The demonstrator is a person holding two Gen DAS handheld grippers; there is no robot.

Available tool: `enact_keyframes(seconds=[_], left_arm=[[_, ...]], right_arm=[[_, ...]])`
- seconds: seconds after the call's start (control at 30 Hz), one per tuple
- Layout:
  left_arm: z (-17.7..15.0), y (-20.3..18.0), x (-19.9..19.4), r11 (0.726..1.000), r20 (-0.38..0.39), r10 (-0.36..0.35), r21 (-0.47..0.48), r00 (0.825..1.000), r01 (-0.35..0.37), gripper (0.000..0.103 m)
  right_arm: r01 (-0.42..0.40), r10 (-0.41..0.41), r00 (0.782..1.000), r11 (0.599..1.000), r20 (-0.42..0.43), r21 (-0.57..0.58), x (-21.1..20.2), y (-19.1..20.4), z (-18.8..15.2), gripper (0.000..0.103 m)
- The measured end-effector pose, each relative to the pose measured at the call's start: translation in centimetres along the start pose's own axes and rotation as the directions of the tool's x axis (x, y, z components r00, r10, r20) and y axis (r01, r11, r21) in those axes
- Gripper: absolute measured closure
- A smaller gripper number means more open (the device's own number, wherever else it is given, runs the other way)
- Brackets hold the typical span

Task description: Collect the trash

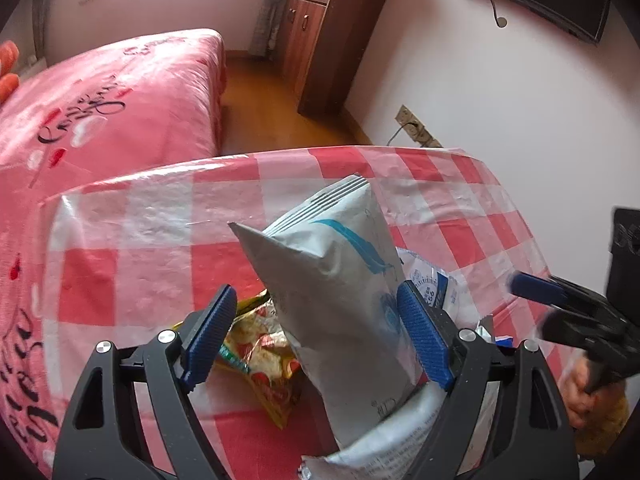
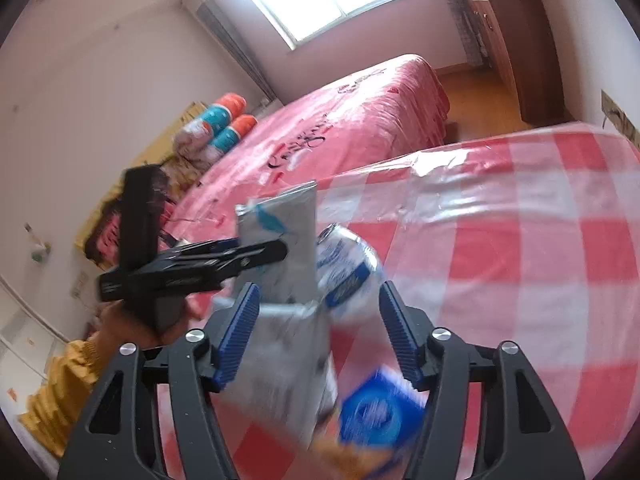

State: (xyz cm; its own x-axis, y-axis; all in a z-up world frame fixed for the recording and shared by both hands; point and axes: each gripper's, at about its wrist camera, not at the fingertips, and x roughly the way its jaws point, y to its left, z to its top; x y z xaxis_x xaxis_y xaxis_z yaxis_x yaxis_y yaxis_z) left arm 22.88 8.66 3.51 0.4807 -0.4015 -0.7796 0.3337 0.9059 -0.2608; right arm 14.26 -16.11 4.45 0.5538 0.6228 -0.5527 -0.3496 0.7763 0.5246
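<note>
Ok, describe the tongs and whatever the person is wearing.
Both tongs, left and right, look alike: black plastic frames with triangular cut-outs, silver round pivot bolts, and blue ribbed pads on the fingers. A black boxy body sits behind the left one. The person wears a mustard-yellow knitted sleeve.

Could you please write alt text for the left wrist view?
The left gripper straddles an upright grey snack bag on a red-checked tablecloth, with a yellow wrapper lying beside it. The right gripper enters from the right; a pink bed lies behind.

Grey pouch (image 1: 340, 304) upright; yellow-red wrapper (image 1: 264, 356) lying beside; white packet (image 1: 432, 284) behind.
</note>
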Motion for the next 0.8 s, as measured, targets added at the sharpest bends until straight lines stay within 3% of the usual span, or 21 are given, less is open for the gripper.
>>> enact_keyframes(seconds=[0.37, 0.8], left_arm=[[-0.1, 0.9, 1.8, 0.997, -0.041, -0.077, -0.024, 0.996, 0.077, 0.020], [-3.5, -1.3, 0.2, 0.998, -0.046, -0.059, -0.014, 0.997, 0.058, 0.031]], right_arm=[[0.021, -0.031, 0.989, 0.997, -0.143, -0.073, 7.8, -0.6, 3.0, 0.040], [-0.009, -0.019, 0.982, 0.989, -0.185, -0.148, 7.1, 0.9, 0.6, 0.052]])
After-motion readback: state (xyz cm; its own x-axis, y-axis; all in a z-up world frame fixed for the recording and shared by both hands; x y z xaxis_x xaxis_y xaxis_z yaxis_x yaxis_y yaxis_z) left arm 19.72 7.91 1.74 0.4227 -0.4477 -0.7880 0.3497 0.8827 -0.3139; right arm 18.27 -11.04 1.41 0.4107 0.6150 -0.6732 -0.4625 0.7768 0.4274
